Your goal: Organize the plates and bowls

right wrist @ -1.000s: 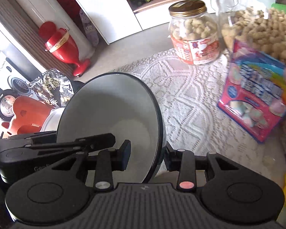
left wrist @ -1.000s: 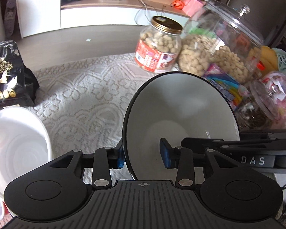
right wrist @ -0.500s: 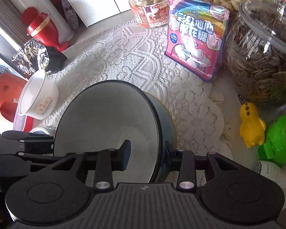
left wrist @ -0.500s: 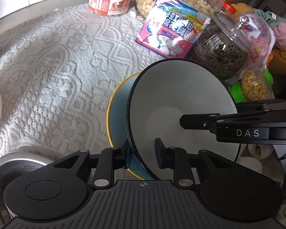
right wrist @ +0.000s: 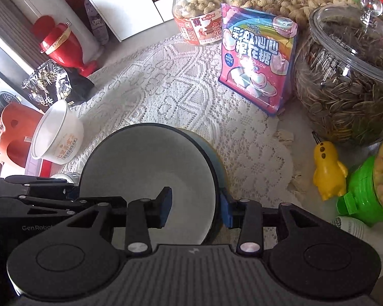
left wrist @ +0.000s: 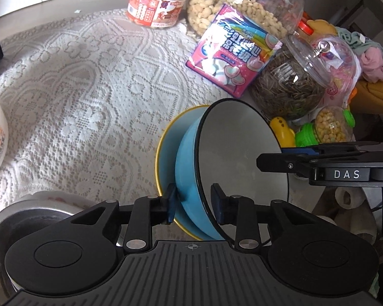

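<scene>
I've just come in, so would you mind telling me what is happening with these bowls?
A person holds tongs in each hand, both straddling the rim of a blue bowl with a white inside. It sits tilted inside a yellow-rimmed bowl on the lace cloth. The left tongs have just been opening; the right tongs stay close on the rim.

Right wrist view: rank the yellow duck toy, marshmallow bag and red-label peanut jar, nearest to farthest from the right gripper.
1. Yellow duck toy, right of the right gripper.
2. Marshmallow bag, ahead, right of centre.
3. Red-label peanut jar, far end of the lace cloth.
</scene>
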`<action>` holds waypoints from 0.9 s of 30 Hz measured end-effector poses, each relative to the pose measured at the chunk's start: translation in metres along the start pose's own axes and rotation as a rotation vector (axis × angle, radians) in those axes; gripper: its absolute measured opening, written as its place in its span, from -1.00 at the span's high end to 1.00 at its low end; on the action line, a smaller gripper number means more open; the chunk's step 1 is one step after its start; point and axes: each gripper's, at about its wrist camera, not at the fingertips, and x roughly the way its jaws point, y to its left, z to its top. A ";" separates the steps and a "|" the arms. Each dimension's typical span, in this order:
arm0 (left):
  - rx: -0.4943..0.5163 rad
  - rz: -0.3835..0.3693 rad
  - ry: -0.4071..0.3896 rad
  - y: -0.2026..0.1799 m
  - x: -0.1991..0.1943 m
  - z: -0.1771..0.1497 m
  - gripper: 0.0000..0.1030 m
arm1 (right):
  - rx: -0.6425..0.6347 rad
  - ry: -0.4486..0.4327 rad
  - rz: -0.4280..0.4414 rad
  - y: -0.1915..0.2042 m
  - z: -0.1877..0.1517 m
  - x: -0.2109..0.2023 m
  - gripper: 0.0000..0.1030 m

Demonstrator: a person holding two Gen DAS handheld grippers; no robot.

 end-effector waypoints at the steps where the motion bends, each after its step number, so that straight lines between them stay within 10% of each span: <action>1: -0.004 -0.009 -0.004 0.002 -0.002 0.000 0.31 | -0.004 -0.003 -0.005 0.002 0.000 -0.002 0.24; 9: 0.020 -0.044 -0.108 0.008 -0.033 -0.002 0.32 | -0.153 -0.117 -0.196 0.035 0.001 -0.018 0.19; 17: -0.051 0.082 -0.283 0.082 -0.095 -0.015 0.33 | -0.426 -0.327 -0.267 0.117 0.002 -0.020 -0.24; 27: -0.430 0.179 -0.579 0.231 -0.151 -0.041 0.33 | -0.347 -0.113 -0.019 0.241 0.045 0.050 -0.24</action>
